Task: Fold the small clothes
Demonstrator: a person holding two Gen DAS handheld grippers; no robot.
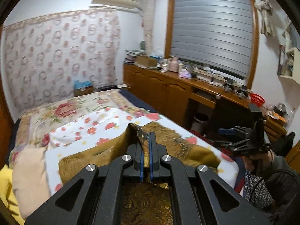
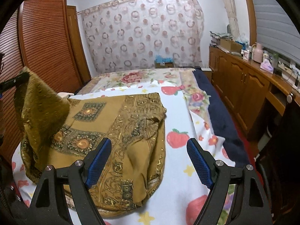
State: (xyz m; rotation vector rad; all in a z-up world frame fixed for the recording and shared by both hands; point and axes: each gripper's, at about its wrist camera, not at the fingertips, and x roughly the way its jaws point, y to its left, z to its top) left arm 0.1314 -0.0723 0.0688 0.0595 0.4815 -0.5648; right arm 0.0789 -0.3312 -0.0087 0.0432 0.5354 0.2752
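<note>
A bed (image 2: 221, 116) dressed in layered printed sheets, with a cloth spread on top.

The bed carries a white strawberry-and-star sheet (image 2: 180, 112) over its near part and a cream sheet with large pink roses (image 2: 135, 77) farther back; a dark blue layer (image 2: 223, 123) shows along the edge toward the wooden cabinets. On the strawberry sheet lies an ochre patterned cloth (image 2: 116, 123) with dark floral squares, mostly flat, one corner lifted off the sheet. In the left wrist view, a pale peach pillow (image 1: 28, 178) and a yellow fabric (image 1: 5, 183) lie at the near left.
</note>
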